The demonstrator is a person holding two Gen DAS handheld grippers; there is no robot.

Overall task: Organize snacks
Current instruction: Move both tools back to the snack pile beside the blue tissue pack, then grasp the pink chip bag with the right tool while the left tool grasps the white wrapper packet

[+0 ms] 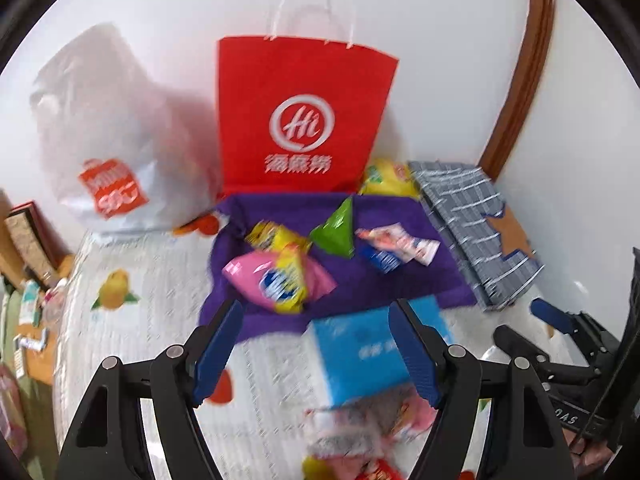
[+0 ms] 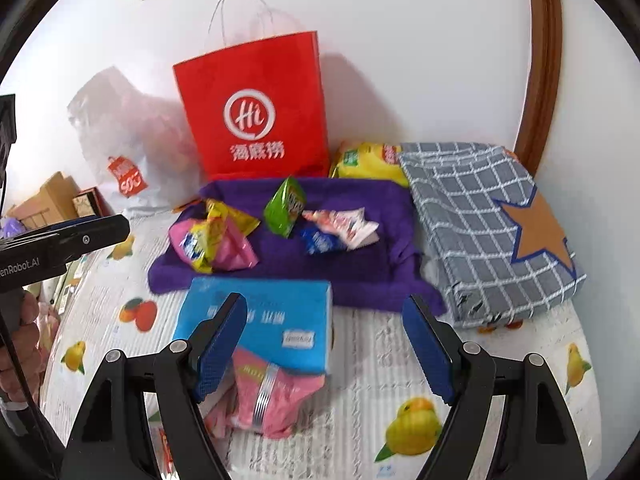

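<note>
Surface: I read the quilted, fruit-printed cover (image 2: 360, 360) as a bed, not a worktop; every snack lies on it or on the purple cloth (image 2: 360, 264) spread toward the wall.

Left gripper (image 1: 316, 352): jaws stand wide, nothing between the pads. It hovers above the near edge of the purple cloth, pointing down and forward.

Pink packet (image 2: 272, 396): lies flat on the bed, partly tucked under the near edge of the blue box (image 2: 260, 320). In the right wrist view it sits just ahead of the inner left pad.

Blue box axis: its long side runs left to right across both views, roughly square to the line each gripper points along.

Loose snacks on the cloth: from left, a pink and yellow pair (image 2: 212, 244), a green triangular bag (image 2: 286, 206), then white and blue sachets (image 2: 340, 228), all beyond the box.

Red paper bag (image 2: 256, 112): upright against the wall, behind the cloth; I judge it the likely container.

Right gripper (image 2: 324, 348): jaws wide apart, holding nothing; box and pink packet lie toward its left jaw.

Nearer hand: I judge the right the better placed for the box and packet, though both are close.
</note>
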